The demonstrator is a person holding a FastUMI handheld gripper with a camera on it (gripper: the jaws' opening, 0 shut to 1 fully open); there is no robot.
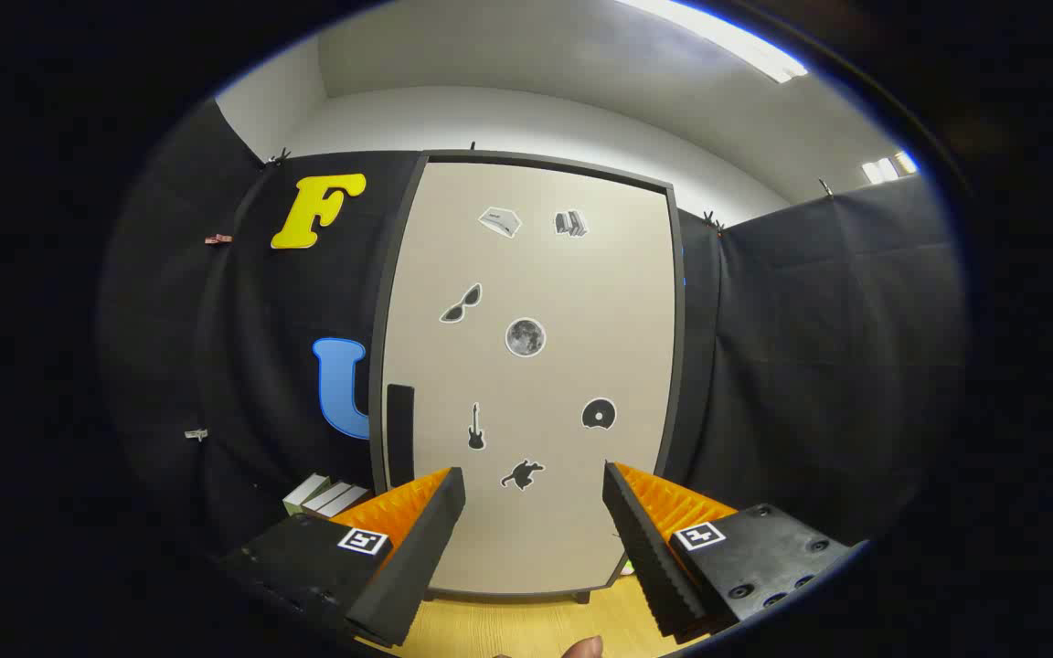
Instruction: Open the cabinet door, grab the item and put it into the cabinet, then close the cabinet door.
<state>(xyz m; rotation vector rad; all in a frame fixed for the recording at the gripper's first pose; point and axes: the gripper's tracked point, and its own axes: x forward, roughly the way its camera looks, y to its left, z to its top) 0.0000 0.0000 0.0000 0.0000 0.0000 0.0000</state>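
Observation:
A tall beige cabinet door point(572, 366) in a dark frame stands shut straight ahead of me, with several small stickers on it. Its dark vertical handle point(399, 434) sits by the door's left edge, just above my left finger. My gripper point(534, 498) is open, its fingers spread wide a short way in front of the door's lower part, with nothing between them. A small white box-like item point(325, 496) lies low to the left of the cabinet, partly hidden behind my left finger point(417, 539).
Black cloth walls close in on both sides of the cabinet. A light wooden surface point(526, 626) runs under the cabinet's foot. A fingertip point(586, 647) pokes in just below the fingers.

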